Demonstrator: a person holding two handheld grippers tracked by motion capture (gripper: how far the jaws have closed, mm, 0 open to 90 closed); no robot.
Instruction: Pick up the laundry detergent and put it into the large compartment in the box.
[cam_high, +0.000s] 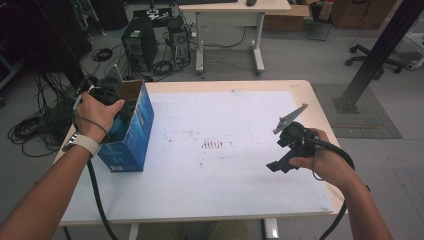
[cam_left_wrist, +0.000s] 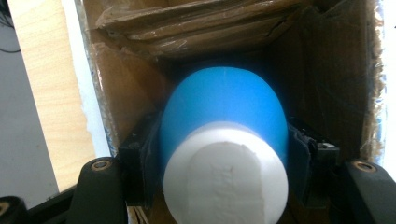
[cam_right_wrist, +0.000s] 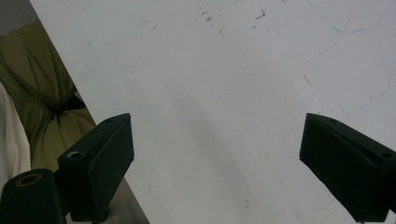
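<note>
left gripper (cam_left_wrist: 224, 154) jaws clamped on blue-and-white bottle (cam_left_wrist: 224, 140) inside blue box (cam_high: 134, 131), right gripper (cam_right_wrist: 217, 163) jaws wide apart, empty, above bench (cam_high: 225, 165)

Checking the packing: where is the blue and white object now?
The blue and white object sits clamped in the left gripper, inside the open blue carton at the table's left edge.

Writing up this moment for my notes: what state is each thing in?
Box: upright at the table's left, top open.
Blue and white object: inside the box, gripped.
Left tool: shut on the object.
Right tool: open, empty, over the white sheet.
</note>
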